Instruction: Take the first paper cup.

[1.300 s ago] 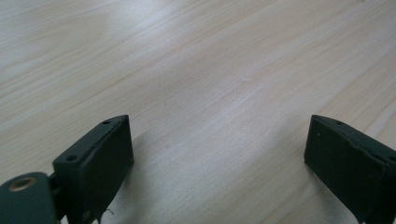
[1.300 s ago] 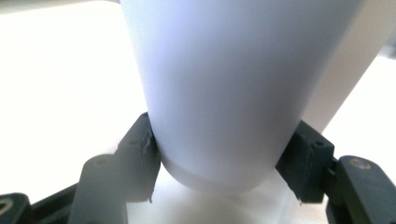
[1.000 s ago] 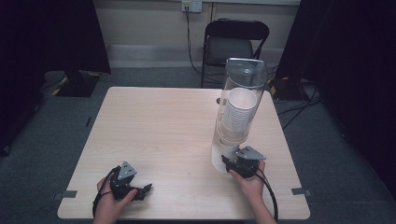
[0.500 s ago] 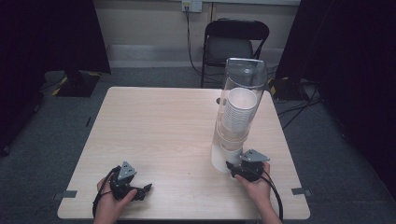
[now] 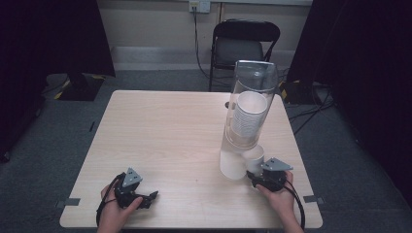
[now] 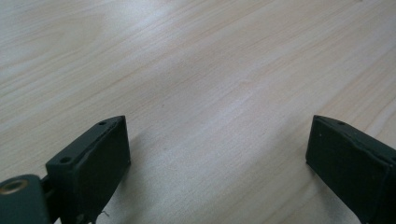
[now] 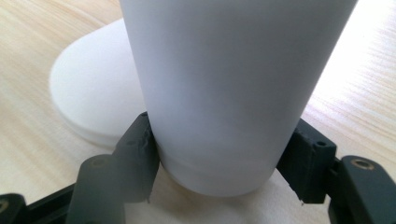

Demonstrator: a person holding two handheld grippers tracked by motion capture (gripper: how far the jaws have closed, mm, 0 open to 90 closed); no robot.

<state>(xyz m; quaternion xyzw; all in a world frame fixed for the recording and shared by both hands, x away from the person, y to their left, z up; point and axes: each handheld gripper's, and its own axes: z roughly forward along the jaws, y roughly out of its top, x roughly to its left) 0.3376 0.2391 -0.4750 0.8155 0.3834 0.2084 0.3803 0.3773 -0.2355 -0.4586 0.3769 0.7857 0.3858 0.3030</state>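
A tall clear tube dispenser (image 5: 250,104) stands at the table's right side with a stack of white paper cups (image 5: 248,116) inside it. Its white base (image 5: 232,166) shows as a pale disc (image 7: 93,93) in the right gripper view. My right gripper (image 5: 256,171) is shut on one white paper cup (image 5: 254,155), just right of that base. The jaws clamp the cup (image 7: 224,84) low on its wall, with my right gripper (image 7: 219,144) under it. My left gripper (image 5: 145,199) rests near the front left of the table (image 5: 165,131). Its jaws (image 6: 219,154) stand wide open over bare wood.
A black folding chair (image 5: 245,46) stands behind the table's far edge. Cables run along the floor (image 5: 316,109) at the right. Dark curtains (image 5: 53,39) hang on both sides. Bits of tape (image 5: 311,198) mark the front corners.
My right gripper has slid toward the right and the near edge with the cup, which now shows beside the dispenser's base. The left gripper has kept still.
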